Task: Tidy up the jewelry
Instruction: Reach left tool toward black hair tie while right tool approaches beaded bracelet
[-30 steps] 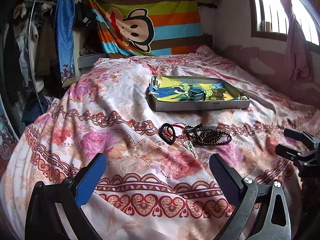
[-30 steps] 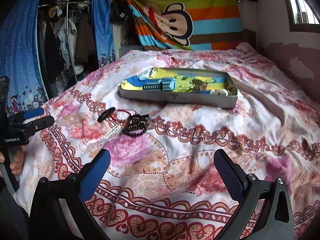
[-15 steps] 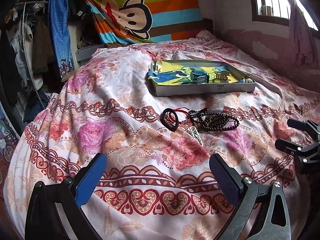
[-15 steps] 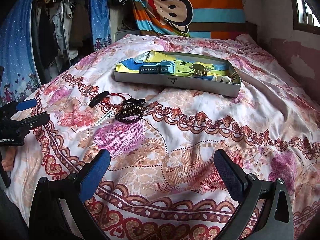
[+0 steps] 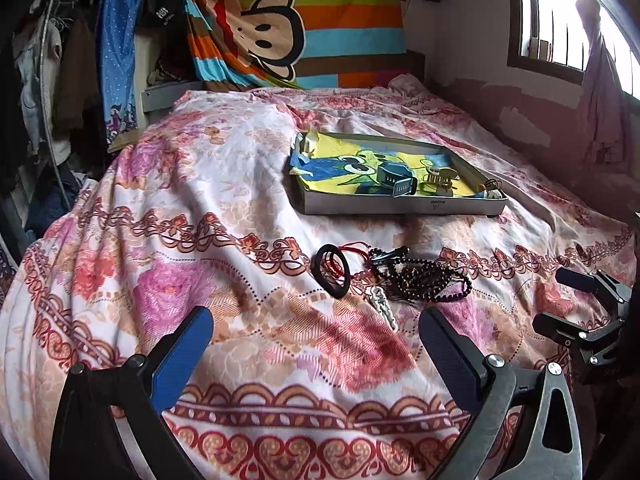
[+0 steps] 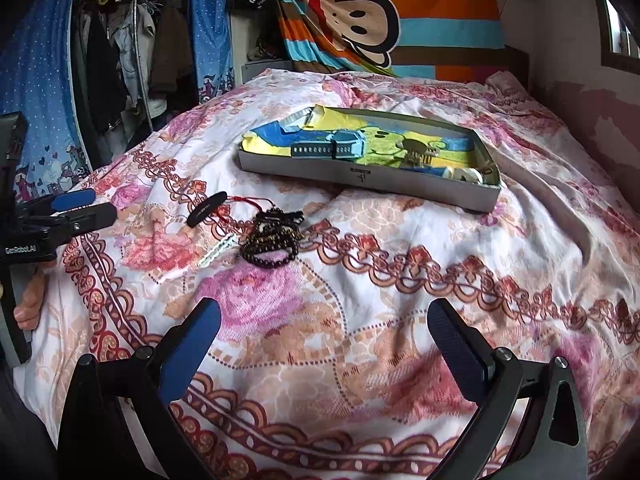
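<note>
I am hovering both grippers, left gripper point(image 5: 312, 340) and right gripper point(image 6: 324, 332), jaws wide and empty; tangled jewelry pile point(image 5: 392, 276) is lying outside the partly filled tray point(image 5: 400, 210).

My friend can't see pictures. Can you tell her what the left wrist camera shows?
A pile of jewelry, with dark beads, a black ring and red cord, lies on a flowery bedspread just ahead of the open, empty left gripper. Behind it sits a shallow gray tray holding a few small items, and the right gripper pokes in at the right edge.
</note>
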The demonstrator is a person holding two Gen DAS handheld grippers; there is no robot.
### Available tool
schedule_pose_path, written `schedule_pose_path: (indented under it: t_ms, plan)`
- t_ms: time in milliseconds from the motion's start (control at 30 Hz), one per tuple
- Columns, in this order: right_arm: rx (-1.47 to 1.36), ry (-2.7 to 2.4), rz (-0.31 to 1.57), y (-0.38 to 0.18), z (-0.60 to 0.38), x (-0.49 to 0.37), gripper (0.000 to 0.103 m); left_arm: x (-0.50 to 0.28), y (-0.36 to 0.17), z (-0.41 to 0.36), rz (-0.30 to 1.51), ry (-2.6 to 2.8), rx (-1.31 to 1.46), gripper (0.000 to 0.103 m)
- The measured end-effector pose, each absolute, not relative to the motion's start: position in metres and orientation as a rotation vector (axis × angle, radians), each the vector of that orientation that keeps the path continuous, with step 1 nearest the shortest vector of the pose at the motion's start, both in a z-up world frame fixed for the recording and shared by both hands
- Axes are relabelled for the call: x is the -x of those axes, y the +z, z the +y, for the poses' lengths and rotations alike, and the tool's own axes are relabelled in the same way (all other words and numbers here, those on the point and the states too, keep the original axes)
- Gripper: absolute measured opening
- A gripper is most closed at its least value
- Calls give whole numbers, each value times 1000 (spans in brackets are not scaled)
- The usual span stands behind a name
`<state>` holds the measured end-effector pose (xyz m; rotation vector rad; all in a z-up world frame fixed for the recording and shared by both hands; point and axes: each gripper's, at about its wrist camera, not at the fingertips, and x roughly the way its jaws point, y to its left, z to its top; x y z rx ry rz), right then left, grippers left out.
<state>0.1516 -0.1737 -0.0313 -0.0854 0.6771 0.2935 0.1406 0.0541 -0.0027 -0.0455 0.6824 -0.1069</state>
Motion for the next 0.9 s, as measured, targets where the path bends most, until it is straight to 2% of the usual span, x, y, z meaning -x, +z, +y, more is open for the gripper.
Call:
schedule_pose_path:
  t_ms: [267, 367, 500, 600, 667, 900]
  plan:
    - [55, 368, 654, -27, -171, -182, 101, -181, -8, 63, 728, -230, 169, 103]
    - [71, 395, 656, -28, -163, -192, 100, -195, -10, 62, 734, -284, 199, 96]
    - [103, 431, 687, -36, -153, -204, 84, -215, -14, 58, 751, -343, 220, 89]
    - [119, 448, 720, -43, -148, -213, 79, -230, -25, 53, 809, -369, 227, 74]
    - [123, 461, 738, -47, -146, -218, 75, -234, -32, 50, 850, -380, 223, 61]
    - [104, 503, 788, -60, -142, -235, 55, -244, -50, 42, 946, -339, 175, 57]
